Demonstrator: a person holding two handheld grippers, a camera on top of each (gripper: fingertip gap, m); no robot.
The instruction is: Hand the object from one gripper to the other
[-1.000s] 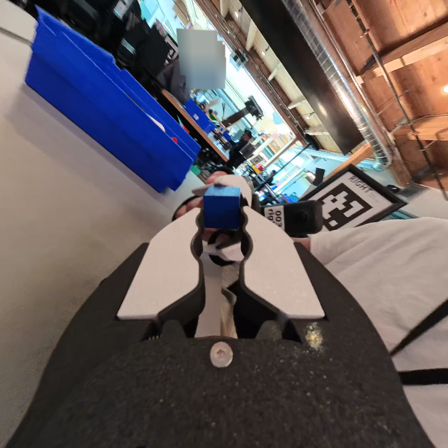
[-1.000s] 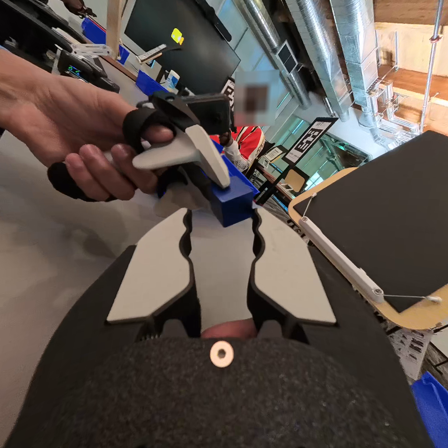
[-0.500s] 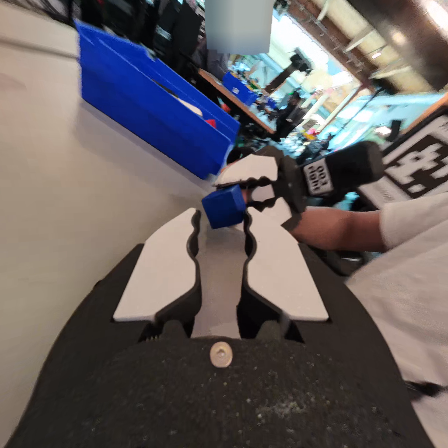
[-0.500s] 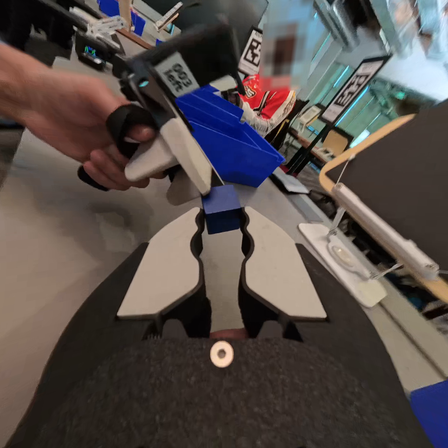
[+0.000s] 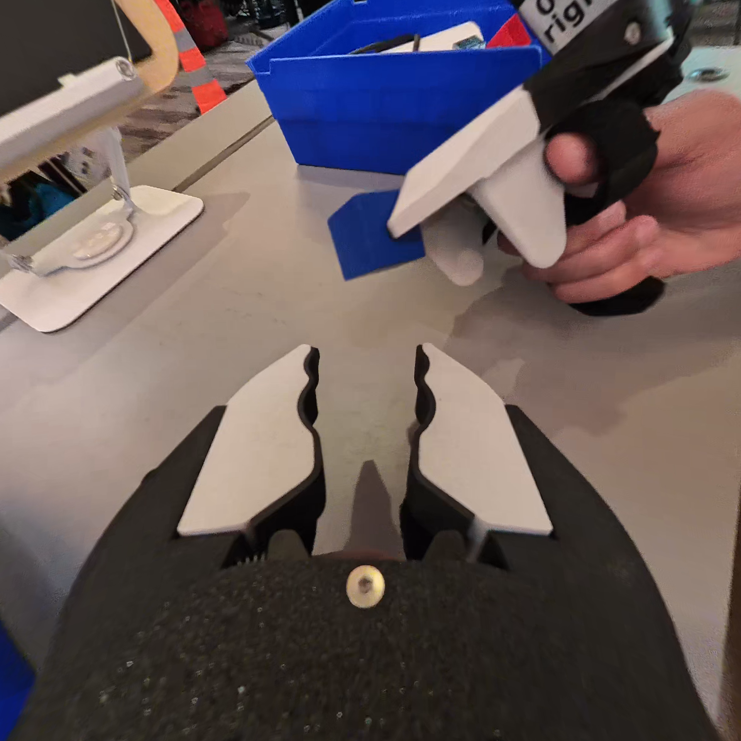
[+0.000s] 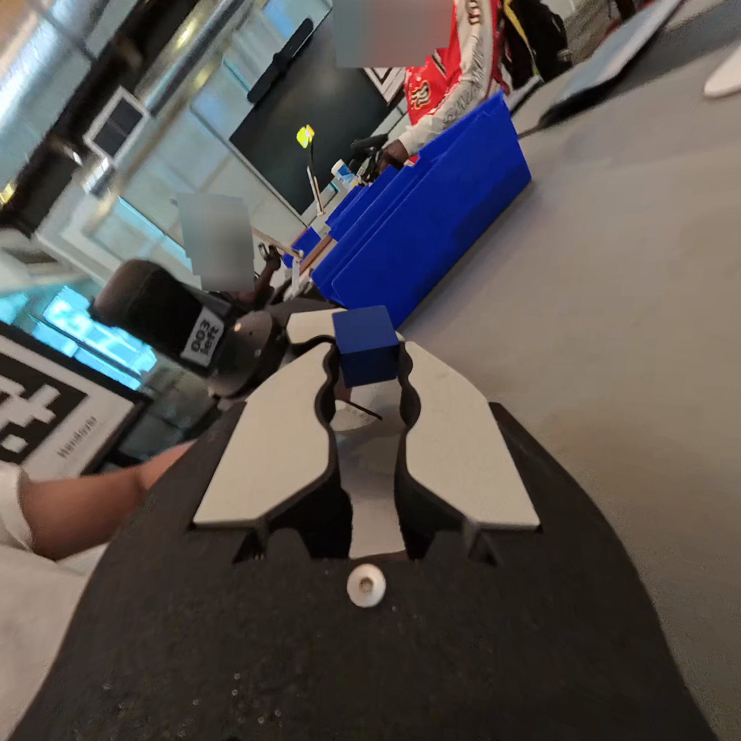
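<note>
Hiding behind the right claw [image 5: 409,236]: the near-right corner of the blue cube [image 5: 373,236], covered by 1 white finger [image 5: 461,176]. Blurring at the frame edges in both views, so far details staying hard to make out. Cutting off at the left-view border: the white stand [image 5: 100,248] and its tan-rimmed dark panel [image 5: 160,52].

Clamping the blue cube [image 6: 367,347] at the fingertips of the right claw [image 6: 367,361], above the grey table [image 5: 240,320] and not touching it, as far as the shadow under it suggests. Gaping apart and carrying nothing: the left claw [image 5: 365,353], low over the table, well short of the cube. Showing partly behind the cube in the right wrist view: the left claw [image 6: 308,328], with only 1 white finger clear.

Lying open between the left claw and the cube: a bare stretch of table. Standing just beyond the cube: a blue bin [image 5: 393,100] with white and red items inside, hard to identify. Wrapping the right claw's black handle: a hand [image 5: 661,224], resting close to the table at the right.
</note>
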